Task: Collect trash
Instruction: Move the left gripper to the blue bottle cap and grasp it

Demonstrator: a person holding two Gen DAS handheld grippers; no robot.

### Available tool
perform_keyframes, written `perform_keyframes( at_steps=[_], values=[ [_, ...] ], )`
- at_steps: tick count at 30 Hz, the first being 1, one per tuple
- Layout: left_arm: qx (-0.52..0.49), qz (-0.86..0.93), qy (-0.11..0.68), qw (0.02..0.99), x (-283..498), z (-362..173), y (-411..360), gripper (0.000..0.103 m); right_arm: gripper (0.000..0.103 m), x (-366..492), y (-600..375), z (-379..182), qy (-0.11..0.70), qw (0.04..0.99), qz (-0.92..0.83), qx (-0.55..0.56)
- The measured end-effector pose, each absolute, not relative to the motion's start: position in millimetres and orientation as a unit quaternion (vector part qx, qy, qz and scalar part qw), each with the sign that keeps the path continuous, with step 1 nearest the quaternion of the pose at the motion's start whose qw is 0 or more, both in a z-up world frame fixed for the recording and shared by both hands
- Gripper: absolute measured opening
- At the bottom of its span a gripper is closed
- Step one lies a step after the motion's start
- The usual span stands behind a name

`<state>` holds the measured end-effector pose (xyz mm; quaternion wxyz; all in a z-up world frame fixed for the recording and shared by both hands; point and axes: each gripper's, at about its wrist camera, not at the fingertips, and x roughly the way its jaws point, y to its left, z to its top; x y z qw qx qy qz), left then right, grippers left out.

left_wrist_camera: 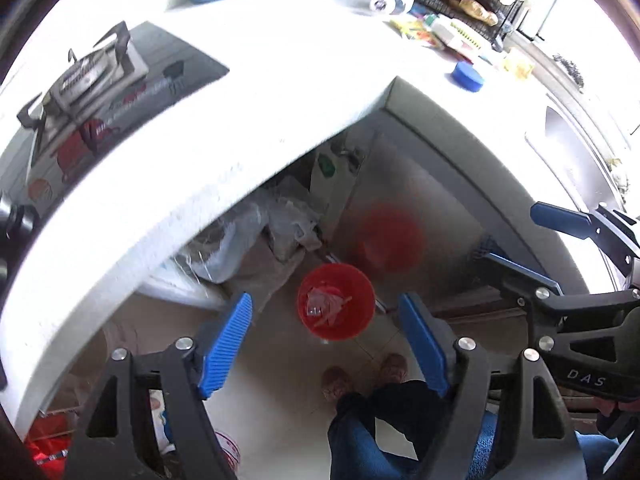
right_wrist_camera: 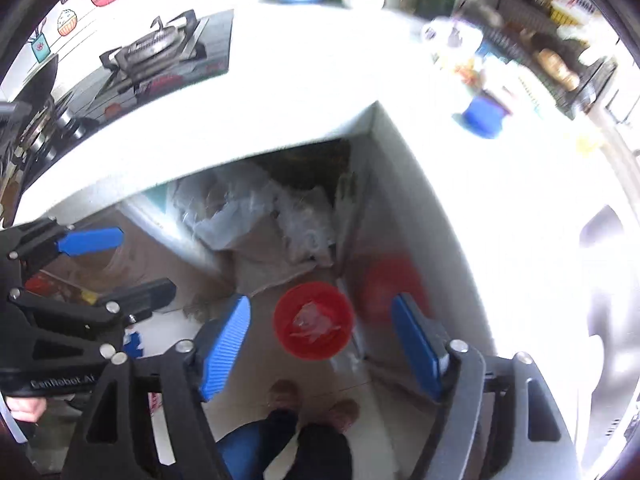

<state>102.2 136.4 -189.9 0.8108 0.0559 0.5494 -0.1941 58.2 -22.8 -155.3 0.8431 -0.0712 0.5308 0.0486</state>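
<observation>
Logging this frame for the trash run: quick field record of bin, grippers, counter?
bin: red bucket on floor below counter corner
bin contents: crumpled clear plastic
left gripper: open, empty
right gripper: open, empty
counter: white, L-shaped
on counter: blue lid, gas stove
under counter: plastic bags

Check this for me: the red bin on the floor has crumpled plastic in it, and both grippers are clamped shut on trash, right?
Not quite. The red bin on the floor does hold crumpled plastic, but the left gripper and right gripper both stand open with nothing between their pads. Each wrist view shows it.
</observation>
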Motion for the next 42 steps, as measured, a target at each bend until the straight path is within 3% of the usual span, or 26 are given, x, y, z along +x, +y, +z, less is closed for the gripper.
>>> perform_keyframes(
  at_steps=[19,28,42],
  values=[
    [0.137,-0.276,0.487,0.817,175.2,-111.6,16.7,0.077,0.078,84.5,-108.8,-91.5,0.472,0.876,-0.100,0.012],
    [0.158,-0.310,0.497,0.795,230.1,-121.3,-59.3,0.077,0.078,116.2,-170.7,-85.1,0.477,0.868,-0.135,0.031],
    [0.185,-0.314,0.557,0.746,274.9,-174.6,-128.2,0.077,0.078,155.1,-235.7,-124.6,0.527,0.836,-0.137,0.069]
  ],
)
